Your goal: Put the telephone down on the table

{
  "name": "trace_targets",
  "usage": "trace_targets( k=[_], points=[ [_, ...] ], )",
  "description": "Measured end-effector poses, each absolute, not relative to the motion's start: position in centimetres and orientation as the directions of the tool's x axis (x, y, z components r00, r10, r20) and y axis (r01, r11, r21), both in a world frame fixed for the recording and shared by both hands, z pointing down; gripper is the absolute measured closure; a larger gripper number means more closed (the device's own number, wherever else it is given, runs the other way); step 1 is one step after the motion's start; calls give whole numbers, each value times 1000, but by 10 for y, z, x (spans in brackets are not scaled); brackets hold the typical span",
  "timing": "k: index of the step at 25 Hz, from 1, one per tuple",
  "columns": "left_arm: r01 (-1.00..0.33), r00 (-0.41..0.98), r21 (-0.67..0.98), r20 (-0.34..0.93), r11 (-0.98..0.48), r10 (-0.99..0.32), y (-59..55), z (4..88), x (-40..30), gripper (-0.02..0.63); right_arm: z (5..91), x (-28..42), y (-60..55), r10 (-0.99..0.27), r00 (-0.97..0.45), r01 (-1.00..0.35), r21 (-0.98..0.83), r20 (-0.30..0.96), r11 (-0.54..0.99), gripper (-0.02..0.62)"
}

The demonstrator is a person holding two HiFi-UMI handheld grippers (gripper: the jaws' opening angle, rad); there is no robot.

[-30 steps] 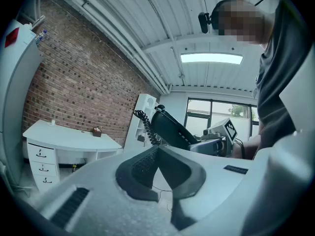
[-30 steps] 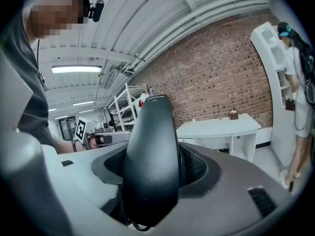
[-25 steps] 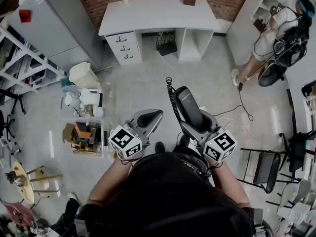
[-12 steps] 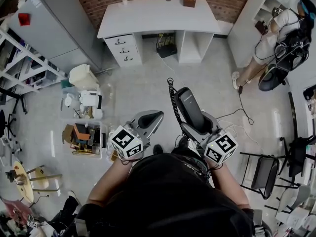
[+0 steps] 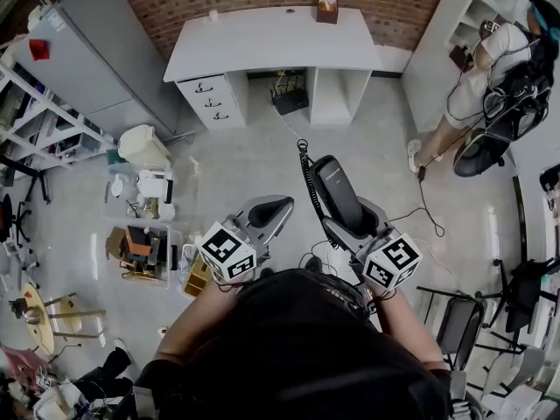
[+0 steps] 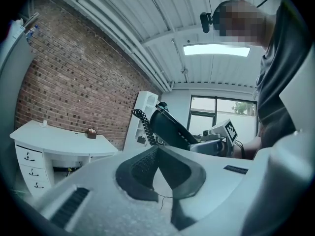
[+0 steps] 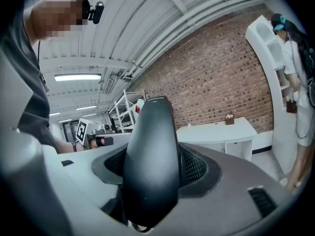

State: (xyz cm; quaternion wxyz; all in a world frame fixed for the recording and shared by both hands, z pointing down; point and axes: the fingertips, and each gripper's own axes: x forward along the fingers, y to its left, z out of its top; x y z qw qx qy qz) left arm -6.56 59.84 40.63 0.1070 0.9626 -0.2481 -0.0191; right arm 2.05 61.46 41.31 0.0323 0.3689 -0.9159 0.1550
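Note:
The telephone is a black handset (image 5: pixel 337 191) with a coiled cord (image 5: pixel 305 178). My right gripper (image 5: pixel 348 220) is shut on it and holds it in the air over the floor, its top end pointing towards the white table (image 5: pixel 271 38) at the far wall. In the right gripper view the handset (image 7: pixel 150 161) fills the space between the jaws of the right gripper (image 7: pixel 152 168). My left gripper (image 5: pixel 267 210) is level with it at the left, shut with nothing in it (image 6: pixel 157 154). From the left gripper view the handset (image 6: pixel 170 128) shows to the right.
A small brown box (image 5: pixel 327 9) stands at the table's back edge. Bins of clutter (image 5: pixel 144 243) and metal shelving line the left. A person (image 5: pixel 490 68) stands by white shelves at the right. Cables (image 5: pixel 420 208) and a folding chair (image 5: pixel 455 322) are on the floor.
The table and the floor things have shifted a little in the head view as the person moves. Both grippers keep their pose, and the handset stays gripped.

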Motion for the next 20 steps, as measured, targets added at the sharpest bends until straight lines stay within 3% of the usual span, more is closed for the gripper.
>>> trace_targets(
  k=[20],
  points=[
    [-529,842,236,26,-815,-539,539,424,5,600,433,110,557,-674,-713,-696,-314,196,646,313]
  ],
)
